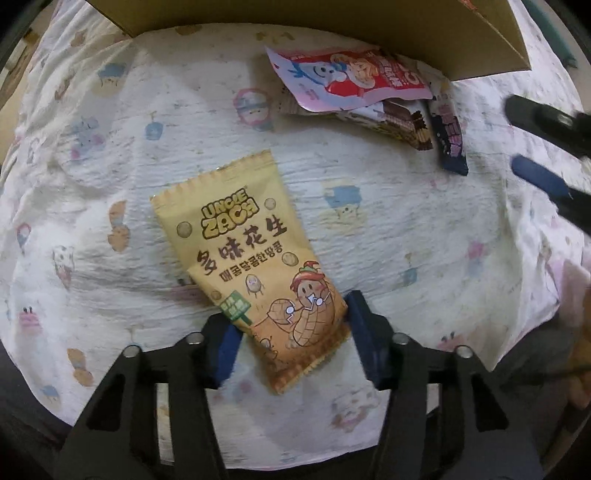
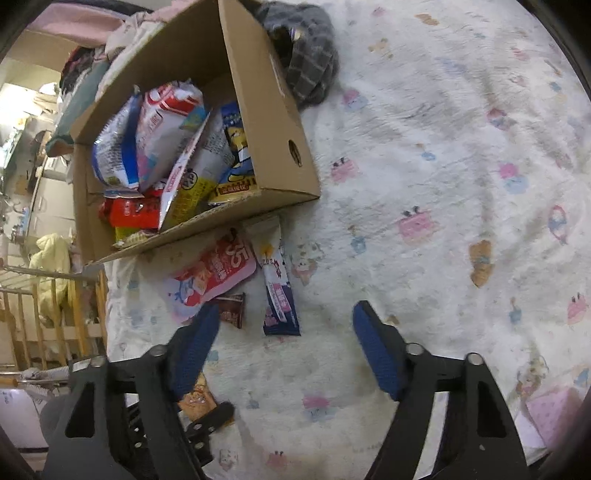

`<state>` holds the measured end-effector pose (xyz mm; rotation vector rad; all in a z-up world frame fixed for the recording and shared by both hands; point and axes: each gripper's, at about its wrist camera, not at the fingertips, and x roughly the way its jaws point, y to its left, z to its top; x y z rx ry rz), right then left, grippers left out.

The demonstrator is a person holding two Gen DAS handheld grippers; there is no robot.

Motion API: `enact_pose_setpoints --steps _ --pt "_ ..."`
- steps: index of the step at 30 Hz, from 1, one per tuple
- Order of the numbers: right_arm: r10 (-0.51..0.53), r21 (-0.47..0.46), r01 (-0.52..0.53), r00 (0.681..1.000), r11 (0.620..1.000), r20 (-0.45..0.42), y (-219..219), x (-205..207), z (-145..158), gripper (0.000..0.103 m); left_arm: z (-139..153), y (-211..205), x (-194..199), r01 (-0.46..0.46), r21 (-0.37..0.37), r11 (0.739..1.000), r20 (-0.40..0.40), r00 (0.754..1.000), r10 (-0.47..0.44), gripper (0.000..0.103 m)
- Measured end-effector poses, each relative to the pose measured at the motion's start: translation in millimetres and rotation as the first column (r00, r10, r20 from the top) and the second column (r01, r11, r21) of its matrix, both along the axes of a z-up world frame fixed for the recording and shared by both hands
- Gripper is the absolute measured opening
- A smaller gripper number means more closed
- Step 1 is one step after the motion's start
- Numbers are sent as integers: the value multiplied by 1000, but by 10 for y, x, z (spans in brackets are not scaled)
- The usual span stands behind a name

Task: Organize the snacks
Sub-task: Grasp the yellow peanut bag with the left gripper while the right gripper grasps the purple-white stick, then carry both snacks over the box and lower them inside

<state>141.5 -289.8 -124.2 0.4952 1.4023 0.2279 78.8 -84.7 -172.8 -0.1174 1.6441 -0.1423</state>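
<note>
A yellow peanut packet (image 1: 255, 266) lies on the patterned bedsheet (image 1: 388, 221). My left gripper (image 1: 295, 332) points straight down over it, and its blue pads touch both side edges of the packet's lower end. A pink-and-red packet (image 1: 347, 79), a brown chocolate packet (image 1: 402, 122) and a dark blue bar (image 1: 450, 136) lie in a pile by the cardboard box (image 1: 332, 22). My right gripper (image 2: 286, 306) hovers open over the sheet, with the dark blue bar (image 2: 279, 295) just ahead of its fingertips and nothing held. A corner of the peanut packet (image 2: 197, 400) shows behind its left finger.
The cardboard box (image 2: 280, 122) lies on its side, open toward the camera, with several snack bags inside. A grey checked cloth (image 2: 306, 62) lies behind it. A wooden rail (image 2: 48, 295) stands beyond the sheet's left edge. The sheet stretches bare to the right.
</note>
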Motion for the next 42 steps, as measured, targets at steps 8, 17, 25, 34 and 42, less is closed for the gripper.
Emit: enact_pose_setpoints --steps 8,17,25,34,42 --pt "78 -119 -85 995 989 -59 366 175 -217 46 144 176 -35 69 34 997 89 993 -72 43" --pt "140 -208 -152 988 966 -68 565 213 -307 19 298 531 39 -1 45 999 150 989 -6 42" --pt "122 -163 -126 992 979 -37 313 -35 -180 19 339 677 113 -28 58 998 179 984 17 43" --pt "115 -81 -114 993 990 8 112 -294 -14 19 478 437 147 -24 100 995 234 972 0 42" --pt "138 -8 -138 988 990 66 179 -486 198 19 830 458 145 -32 104 994 309 951 -2 42"
